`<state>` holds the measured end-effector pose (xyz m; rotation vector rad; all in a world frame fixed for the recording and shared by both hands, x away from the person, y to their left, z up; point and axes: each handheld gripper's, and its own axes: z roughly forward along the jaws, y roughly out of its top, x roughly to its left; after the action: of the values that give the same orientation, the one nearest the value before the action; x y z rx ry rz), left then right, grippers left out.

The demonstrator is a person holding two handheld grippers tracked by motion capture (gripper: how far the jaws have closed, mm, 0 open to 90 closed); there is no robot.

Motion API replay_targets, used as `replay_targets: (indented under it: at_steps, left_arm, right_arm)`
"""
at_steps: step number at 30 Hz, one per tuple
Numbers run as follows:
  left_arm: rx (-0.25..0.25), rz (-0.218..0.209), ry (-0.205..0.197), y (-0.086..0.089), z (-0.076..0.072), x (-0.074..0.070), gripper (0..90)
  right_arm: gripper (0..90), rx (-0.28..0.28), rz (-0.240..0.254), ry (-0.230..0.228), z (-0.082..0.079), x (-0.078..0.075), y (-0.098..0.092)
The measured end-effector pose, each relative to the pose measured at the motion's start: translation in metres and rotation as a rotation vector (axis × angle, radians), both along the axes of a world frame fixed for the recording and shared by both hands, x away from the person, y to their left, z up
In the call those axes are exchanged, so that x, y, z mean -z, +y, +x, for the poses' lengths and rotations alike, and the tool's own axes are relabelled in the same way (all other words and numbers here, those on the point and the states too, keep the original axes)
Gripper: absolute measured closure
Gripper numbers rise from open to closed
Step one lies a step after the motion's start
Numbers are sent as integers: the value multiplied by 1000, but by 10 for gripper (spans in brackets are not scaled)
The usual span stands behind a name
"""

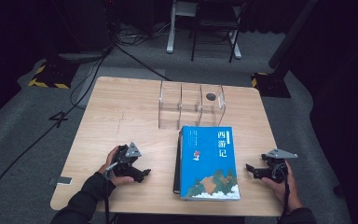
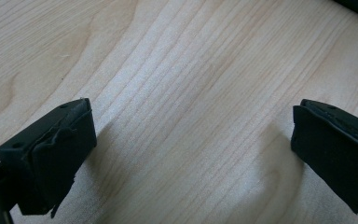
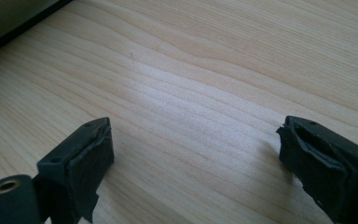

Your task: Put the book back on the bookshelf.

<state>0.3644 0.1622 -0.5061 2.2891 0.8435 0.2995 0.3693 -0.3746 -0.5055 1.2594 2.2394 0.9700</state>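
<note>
Pale wooden desk point(image 1: 121, 112) carries a blue book point(image 1: 209, 162) just in front of a clear divided box point(image 1: 191, 105), left gripper point(image 1: 142, 175) and right gripper point(image 1: 251, 169) flanking it, both jaws spread, empty.

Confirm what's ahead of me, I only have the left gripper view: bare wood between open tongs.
Observer: A blue book lies flat on the table, to the right of your left tongs.
Operator: Anything behind the book?
Observer: A clear divided holder stands upright right behind its far edge, with a small dark round thing in its right compartment.
Operator: Right tongs?
Observer: The right tongs are open with nothing between them, low over the wood to the right of the book, pointing toward it.
</note>
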Motion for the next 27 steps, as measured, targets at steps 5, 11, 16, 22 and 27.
replay_targets:
  at_steps: [5,11,16,22,27]
  left_arm:
    - [-17,-1,-5,-1,-1,0,6]
    - [-15,-1,-4,-1,-2,0,7]
    - [-20,-1,-2,0,-3,0,8]
    - [-27,-1,-3,-1,-3,0,8]
    - [-32,-1,-1,-1,-3,0,8]
  right_arm:
    - [157,-22,7,-8,-2,0,0]
    - [156,-22,6,-8,-2,0,0]
    - [158,-23,1,-4,-2,-1,0]
    - [193,-30,-4,-15,-6,-8,-1]
    - [205,-72,28,-24,-15,-27,-1]
